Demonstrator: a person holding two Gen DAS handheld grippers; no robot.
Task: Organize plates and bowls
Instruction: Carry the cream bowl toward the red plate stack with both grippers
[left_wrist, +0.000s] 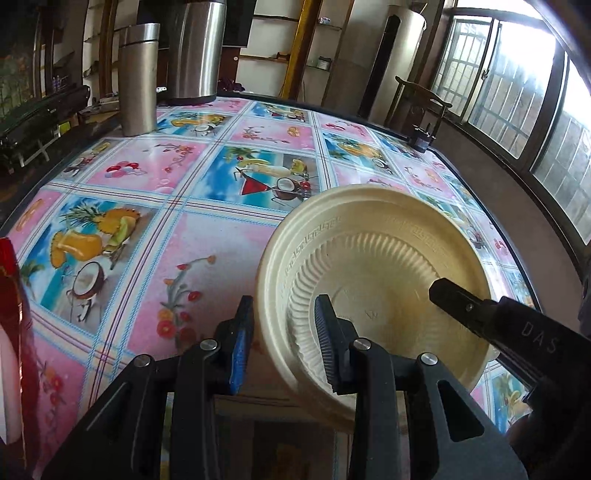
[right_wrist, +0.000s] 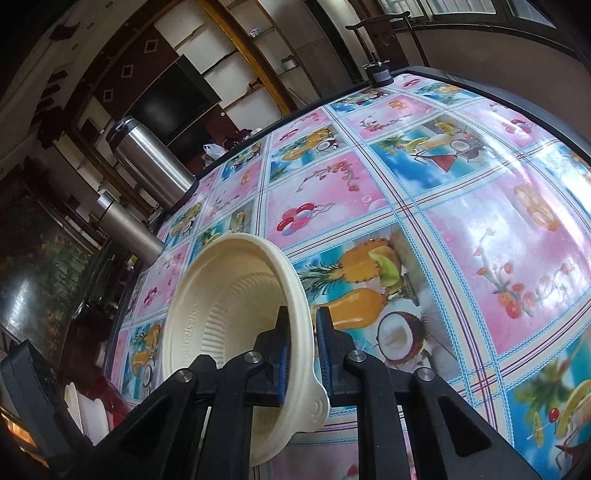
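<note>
At the far left of the left wrist view we see a glossy red object with a white part (left_wrist: 11, 332), cut off by the frame edge, too partial to identify. Behind it, near the table's far left edge, stand a slim brushed-steel flask (left_wrist: 138, 79) and a larger polished steel jug (left_wrist: 194, 48) just beside it. The table carries a glossy pink-and-blue tablecloth printed with fruit and flowers (left_wrist: 177, 184).

Our left gripper (left_wrist: 282, 343) has its black, blue-padded fingers apart: one sits outside the rim of the cream, ribbed disposable bowl (left_wrist: 373, 280) and the other inside it, with a clear gap between them, so nothing is clamped. The bowl is tilted with its opening toward this camera, low over the near right part of the table; we cannot tell whether it touches the cloth.

Further right, our right gripper (right_wrist: 299, 332) is pinched together on the bowl's (right_wrist: 229, 306) rim, one finger inside the wall and one outside, beside a small tab on the rim. At the far right edge of the table a small dark cylindrical object (left_wrist: 421, 138) stands, with a dark wooden chair (left_wrist: 417, 99) behind it.
</note>
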